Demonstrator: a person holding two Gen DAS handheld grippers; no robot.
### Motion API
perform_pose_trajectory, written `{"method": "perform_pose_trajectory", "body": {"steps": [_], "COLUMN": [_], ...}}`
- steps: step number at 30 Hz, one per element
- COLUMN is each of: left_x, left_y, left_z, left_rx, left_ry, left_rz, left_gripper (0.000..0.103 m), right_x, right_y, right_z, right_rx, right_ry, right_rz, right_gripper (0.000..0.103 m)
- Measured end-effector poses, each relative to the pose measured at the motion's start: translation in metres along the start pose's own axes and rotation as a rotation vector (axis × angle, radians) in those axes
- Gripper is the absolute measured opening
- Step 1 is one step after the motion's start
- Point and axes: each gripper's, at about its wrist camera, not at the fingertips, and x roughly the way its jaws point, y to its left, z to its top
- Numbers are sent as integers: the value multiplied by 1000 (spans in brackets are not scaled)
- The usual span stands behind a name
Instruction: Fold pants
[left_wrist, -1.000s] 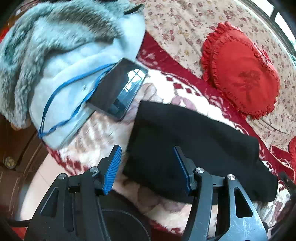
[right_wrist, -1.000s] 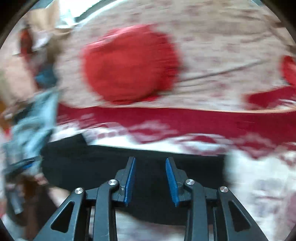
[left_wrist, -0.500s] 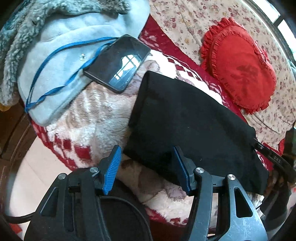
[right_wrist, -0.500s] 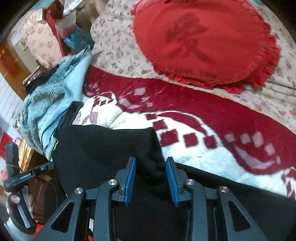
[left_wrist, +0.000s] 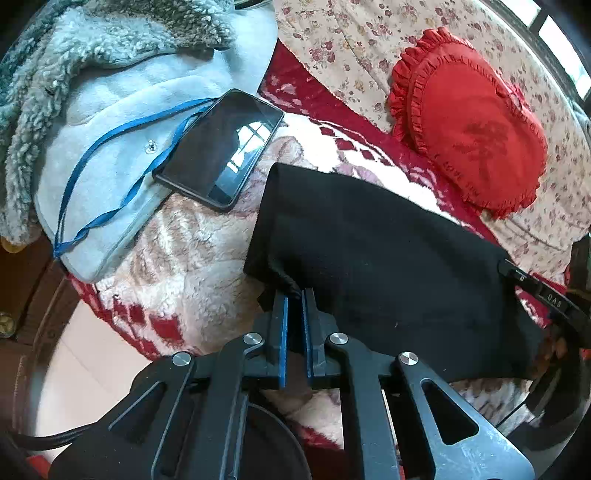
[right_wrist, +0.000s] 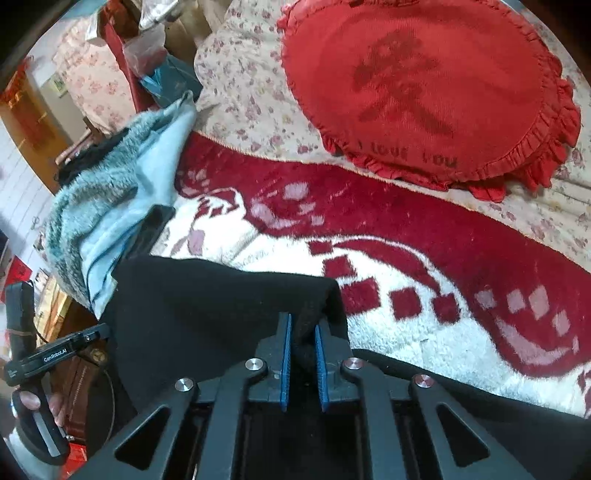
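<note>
Black pants (left_wrist: 388, 258) lie folded flat on a red and white fleece blanket (left_wrist: 192, 251). My left gripper (left_wrist: 293, 295) is shut on the pants' near left corner, with black cloth pinched between the blue pads. In the right wrist view the pants (right_wrist: 207, 295) fill the lower left. A raised fold at their far corner sits between the pads of my right gripper (right_wrist: 303, 321). Its jaws are closing and press on that fold.
A black phone (left_wrist: 221, 151) on a blue lanyard (left_wrist: 110, 155) rests on a light blue fleece garment (left_wrist: 110, 110), just left of the pants. A red heart cushion (right_wrist: 424, 81) lies further back. Bare floor (left_wrist: 74, 369) shows past the bed's left edge.
Both grippers went from open to closed on the pants. The right gripper swept sideways and down to the pants' corner, then stayed. The left gripper barely moved.
</note>
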Motion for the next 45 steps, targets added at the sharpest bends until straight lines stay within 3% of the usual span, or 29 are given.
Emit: {"method": "perform_pose_trajectory", "body": {"steps": [2, 11, 15, 20, 23, 26, 28, 31, 34, 37, 40, 45], "left_x": [-3, -46, -21, 19, 19, 17, 19, 20, 19, 18, 19, 16], "left_y": [-3, -48, -37, 0, 3, 1, 1, 1, 0, 1, 5, 7], "left_z": [7, 65, 55, 35, 29, 29, 30, 31, 31, 31, 31, 28], "left_rx": [1, 153, 154, 67, 72, 82, 79, 72, 83, 82, 63, 72], "left_ry": [-10, -198, -137, -15, -23, -32, -23, -20, -22, -19, -12, -23], "left_rz": [-16, -60, -9, 42, 48, 52, 51, 48, 51, 45, 30, 56], "left_gripper": [5, 5, 5, 5, 5, 5, 5, 5, 5, 5, 5, 9], "right_x": [-6, -31, -22, 5, -4, -22, -25, 0, 37, 80, 97, 125], "right_y": [-2, -11, -12, -22, -22, -2, 21, 70, 109, 127, 131, 131], "right_z": [2, 21, 20, 14, 15, 21, 24, 20, 12, 14, 32, 50], "right_rx": [18, 82, 84, 92, 106, 37, -34, -182, -276, -297, -302, -292], "right_ry": [-25, -119, -99, -5, -32, -83, -83, 10, 84, 132, 73, 103], "right_rz": [16, 51, 28, -43, -106, -159, -107, 18, 68, 76, 32, 9], "right_gripper": [10, 4, 4, 5, 19, 20, 20, 20, 20, 20, 16, 17]}}
